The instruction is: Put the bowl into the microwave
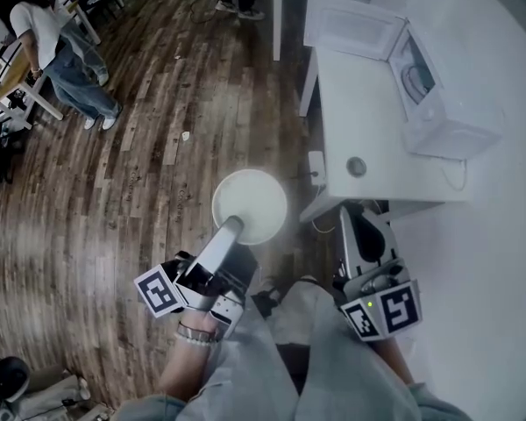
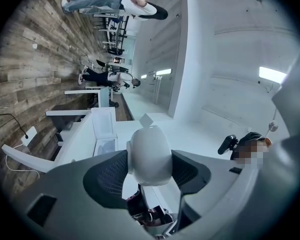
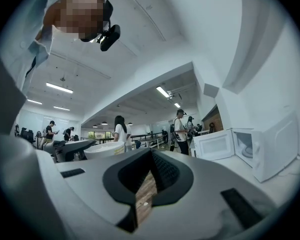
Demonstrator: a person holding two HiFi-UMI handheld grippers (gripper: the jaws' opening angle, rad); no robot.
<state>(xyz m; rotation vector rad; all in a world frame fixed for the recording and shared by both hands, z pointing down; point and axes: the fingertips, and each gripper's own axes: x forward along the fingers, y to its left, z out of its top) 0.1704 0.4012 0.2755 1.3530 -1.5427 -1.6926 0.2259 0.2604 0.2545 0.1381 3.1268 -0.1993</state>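
Observation:
In the head view the white bowl (image 1: 250, 204) hangs over the wooden floor, left of the white table (image 1: 368, 121). My left gripper (image 1: 231, 228) is shut on its near rim. In the left gripper view the bowl (image 2: 149, 154) fills the space between the jaws. The white microwave (image 1: 421, 86) stands on the table with its door (image 1: 355, 29) swung open; it also shows in the left gripper view as the microwave (image 2: 104, 134). My right gripper (image 1: 361, 226) is shut and holds nothing, near the table's front corner. In the right gripper view, the bowl (image 3: 104, 149) is at the left and the microwave (image 3: 250, 146) at the right.
A small round object (image 1: 357, 167) lies on the table near its front edge. A white power socket (image 1: 316, 167) with a cable sits on the floor beside the table leg. People (image 1: 57, 46) stand further back on the wooden floor (image 1: 140, 165) among desks and chairs.

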